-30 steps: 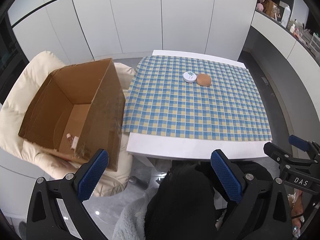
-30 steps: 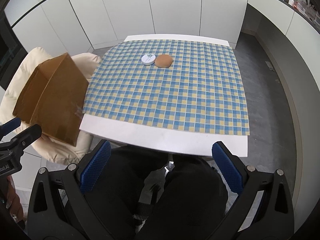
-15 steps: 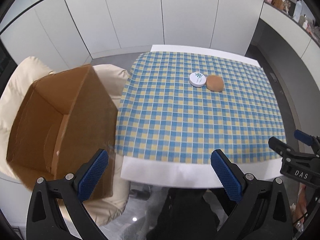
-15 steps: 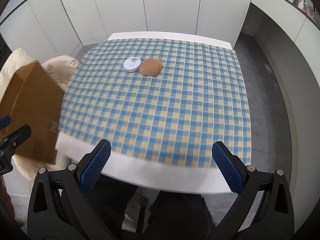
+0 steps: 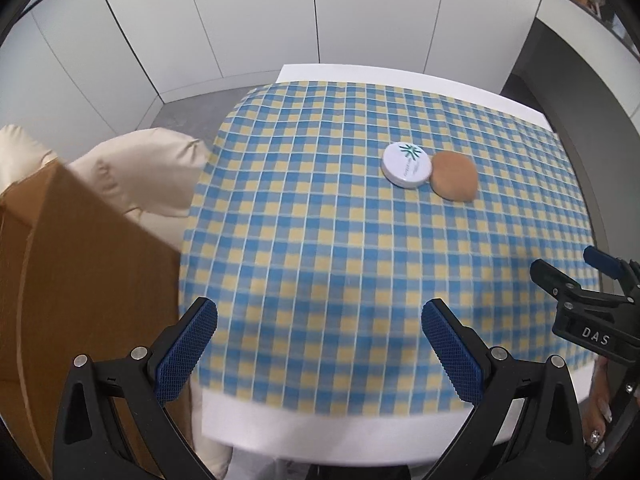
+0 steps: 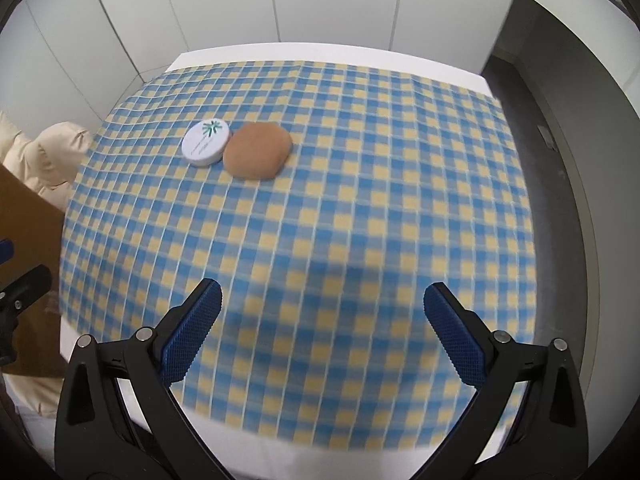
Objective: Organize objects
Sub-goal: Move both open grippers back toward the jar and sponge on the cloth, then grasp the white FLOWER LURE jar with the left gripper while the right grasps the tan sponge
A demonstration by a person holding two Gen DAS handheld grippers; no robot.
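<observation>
A round white tin (image 6: 206, 143) and a brown bun-shaped object (image 6: 257, 150), touching each other, are seen on the checked cloth (image 6: 340, 208) of the counter, well ahead of both jaws. The right gripper (image 6: 322, 318) and left gripper (image 5: 320, 334) are held wide open and empty, apparently readied for a pickup. A cardboard box (image 5: 72, 280) waits left of the left jaws.
</observation>
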